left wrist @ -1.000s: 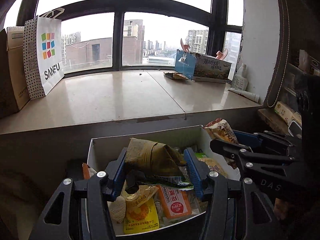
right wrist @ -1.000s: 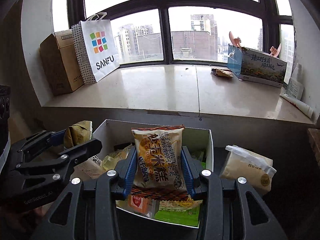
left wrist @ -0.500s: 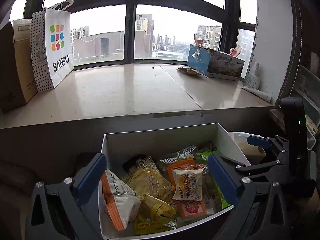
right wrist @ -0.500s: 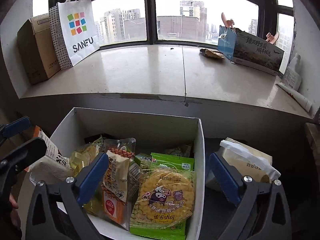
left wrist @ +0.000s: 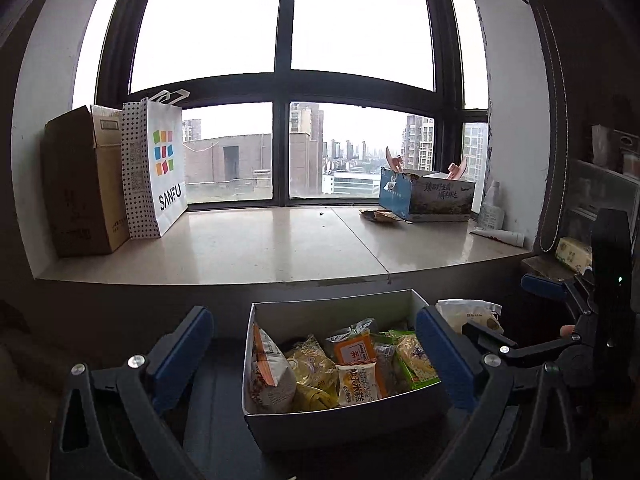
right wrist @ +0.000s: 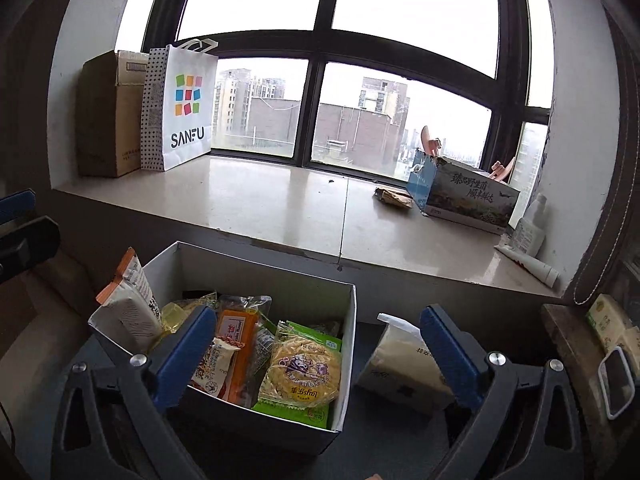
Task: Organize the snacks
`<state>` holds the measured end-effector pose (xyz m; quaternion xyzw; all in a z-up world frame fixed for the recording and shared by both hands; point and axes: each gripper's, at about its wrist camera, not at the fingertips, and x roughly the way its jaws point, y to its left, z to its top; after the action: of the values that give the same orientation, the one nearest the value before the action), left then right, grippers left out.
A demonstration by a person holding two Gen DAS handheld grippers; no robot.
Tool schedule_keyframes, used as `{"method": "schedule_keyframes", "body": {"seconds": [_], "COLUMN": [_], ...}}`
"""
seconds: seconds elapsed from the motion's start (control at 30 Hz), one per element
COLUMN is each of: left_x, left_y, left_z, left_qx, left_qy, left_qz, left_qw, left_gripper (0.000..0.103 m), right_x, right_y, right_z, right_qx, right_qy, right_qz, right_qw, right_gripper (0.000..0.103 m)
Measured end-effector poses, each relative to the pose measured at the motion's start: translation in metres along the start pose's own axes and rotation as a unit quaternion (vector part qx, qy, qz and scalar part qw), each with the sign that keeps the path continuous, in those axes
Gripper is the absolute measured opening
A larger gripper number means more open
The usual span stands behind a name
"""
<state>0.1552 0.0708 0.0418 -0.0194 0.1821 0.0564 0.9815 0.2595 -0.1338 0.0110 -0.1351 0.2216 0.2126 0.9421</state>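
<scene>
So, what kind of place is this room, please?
Probably a flat high up in a city: a wide stone window ledge facing tower blocks, a shopping bag on it, and a box of snacks below.

Both wrist views look down on the snack box, facing the window

**What we count**

We count one white snack box, one cream pouch beside it, and on the windowsill one cardboard carton, one shopping bag, one blue box.
</scene>
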Motion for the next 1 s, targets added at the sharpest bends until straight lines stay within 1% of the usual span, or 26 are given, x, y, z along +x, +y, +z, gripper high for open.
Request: {"method": "schedule_keyframes", "body": {"seconds": [0.03,0.07,0.13,0.2,0.3,0.43,0.5,0.63,0.7,0.73,0.8,0.87,0.93,1.0], "left_x": [-0.013,-0.022,-0.04,-0.057,-0.08,-0.103,-0.111,-0.121,-0.121,-0.12,-0.118,-0.118,-0.116,-0.115], "left_y": [-0.002,-0.004,-0.008,-0.014,-0.025,-0.037,-0.043,-0.055,-0.06,-0.061,-0.061,-0.058,-0.054,-0.053], "left_z": [-0.006,-0.011,-0.023,-0.035,-0.051,-0.072,-0.079,-0.089,-0.094,-0.096,-0.097,-0.098,-0.099,-0.099], "left_qx": [0.004,0.008,0.014,0.012,0.013,-0.002,-0.002,0.013,0.024,0.026,0.024,0.012,0.004,0.002], "left_qy": [-0.005,-0.002,0.009,0.017,0.032,0.052,0.057,0.061,0.074,0.079,0.084,0.087,0.093,0.097], "left_qz": [0.003,0.004,-0.014,-0.02,-0.041,-0.06,-0.065,-0.062,-0.084,-0.086,-0.081,-0.088,-0.092,-0.087], "left_qw": [1.0,1.0,0.9998,0.9996,0.9986,0.9969,0.9963,0.9961,0.9935,0.9928,0.9929,0.9922,0.9914,0.9915], "left_gripper": [0.103,0.103,0.103,0.103,0.103,0.103,0.103,0.103,0.103,0.103,0.103,0.103,0.103,0.103], "right_x": [-0.011,-0.022,-0.042,-0.062,-0.092,-0.132,-0.146,-0.163,-0.166,-0.165,-0.162,-0.162,-0.162,-0.163], "right_y": [0.001,0.003,0.004,0.003,-0.002,-0.009,-0.006,0.001,-0.001,-0.003,-0.01,-0.016,-0.02,-0.02], "right_z": [-0.008,-0.016,-0.029,-0.04,-0.052,-0.068,-0.078,-0.098,-0.106,-0.108,-0.11,-0.111,-0.111,-0.111], "right_qx": [-0.001,-0.007,-0.011,-0.004,0.019,0.07,0.071,0.064,0.066,0.07,0.086,0.097,0.103,0.104], "right_qy": [-0.005,-0.006,-0.01,-0.013,-0.013,-0.015,-0.014,-0.006,-0.001,0.004,0.011,0.009,0.011,0.011], "right_qz": [0.007,0.013,0.011,0.015,0.023,0.054,0.044,0.042,0.054,0.056,0.049,0.043,0.043,0.044], "right_qw": [1.0,1.0,1.0,1.0,0.999,0.996,0.996,0.997,0.996,0.996,0.995,0.994,0.994,0.994], "right_gripper": [0.103,0.103,0.103,0.103,0.103,0.103,0.103,0.103,0.103,0.103,0.103,0.103,0.103,0.103]}}
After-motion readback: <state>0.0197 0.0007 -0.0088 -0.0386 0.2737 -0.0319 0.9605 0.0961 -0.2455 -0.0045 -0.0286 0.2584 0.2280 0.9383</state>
